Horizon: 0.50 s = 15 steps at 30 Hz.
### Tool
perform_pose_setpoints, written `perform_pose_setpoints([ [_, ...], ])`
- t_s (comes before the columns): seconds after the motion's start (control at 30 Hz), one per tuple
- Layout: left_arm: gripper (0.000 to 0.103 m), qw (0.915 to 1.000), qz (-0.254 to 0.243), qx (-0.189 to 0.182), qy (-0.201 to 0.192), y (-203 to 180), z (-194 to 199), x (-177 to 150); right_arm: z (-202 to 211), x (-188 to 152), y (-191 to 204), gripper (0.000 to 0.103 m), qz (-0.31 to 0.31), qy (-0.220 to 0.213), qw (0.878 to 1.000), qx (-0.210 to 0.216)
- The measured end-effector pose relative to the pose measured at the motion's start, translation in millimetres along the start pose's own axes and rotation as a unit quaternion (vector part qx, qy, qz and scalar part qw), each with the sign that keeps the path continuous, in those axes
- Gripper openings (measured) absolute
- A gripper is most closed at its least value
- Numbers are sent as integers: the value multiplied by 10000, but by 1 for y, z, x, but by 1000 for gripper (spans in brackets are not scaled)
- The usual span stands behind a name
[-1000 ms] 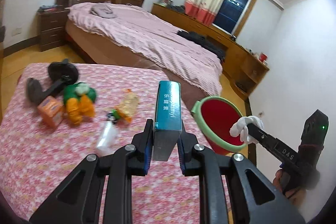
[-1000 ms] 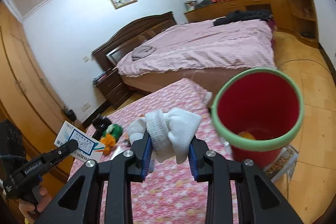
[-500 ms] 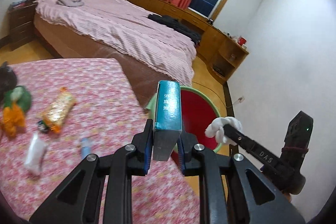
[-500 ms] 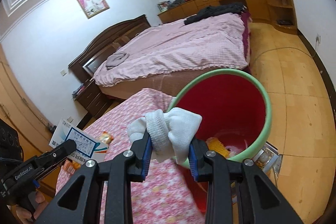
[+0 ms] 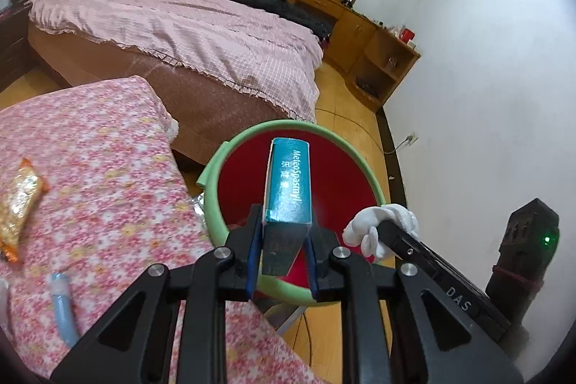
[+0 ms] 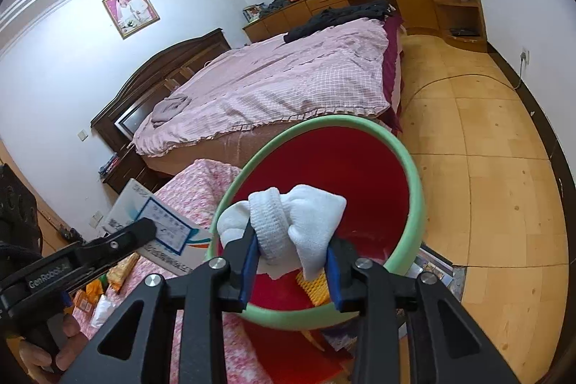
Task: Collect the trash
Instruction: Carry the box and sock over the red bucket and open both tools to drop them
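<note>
Heads up: your right gripper is opening around the white cloth over the red bin; your left gripper, clamping the teal box, could catch the rim.

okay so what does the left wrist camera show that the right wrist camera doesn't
Only the left wrist view shows the printed teal side of the medicine box in the left gripper, and a blue tube on the floral cloth.

Only the right wrist view shows yellow mesh trash already in the bucket.

Both show the red bucket and the white cloth wad, with the right gripper opening around it.
</note>
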<state>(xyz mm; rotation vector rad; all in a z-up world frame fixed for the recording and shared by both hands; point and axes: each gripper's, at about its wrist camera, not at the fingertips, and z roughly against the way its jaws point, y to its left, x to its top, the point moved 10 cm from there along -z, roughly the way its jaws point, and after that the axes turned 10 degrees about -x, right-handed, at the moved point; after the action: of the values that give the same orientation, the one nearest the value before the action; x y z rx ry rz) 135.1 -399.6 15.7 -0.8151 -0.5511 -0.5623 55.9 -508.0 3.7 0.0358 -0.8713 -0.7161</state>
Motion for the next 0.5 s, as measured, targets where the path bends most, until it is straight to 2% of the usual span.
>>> perform_pose_setpoints([
  [0.17,20,9998,-135,108,68,-2,-14,2,-10,-1,-5,39,-35,90,10000,4],
  [0.3,36,9997,-114,205,59,2,-19,3,-12,-2,-9,43,-77,103,9999,1],
  [0.4,36,9996,-110,254,39,5,-15,4,-14,-3,-11,49,-138,126,9998,22],
  [0.5,36,9995,-100,289,-40,10,-6,6,-13,-3,-8,50,-120,129,9998,49],
])
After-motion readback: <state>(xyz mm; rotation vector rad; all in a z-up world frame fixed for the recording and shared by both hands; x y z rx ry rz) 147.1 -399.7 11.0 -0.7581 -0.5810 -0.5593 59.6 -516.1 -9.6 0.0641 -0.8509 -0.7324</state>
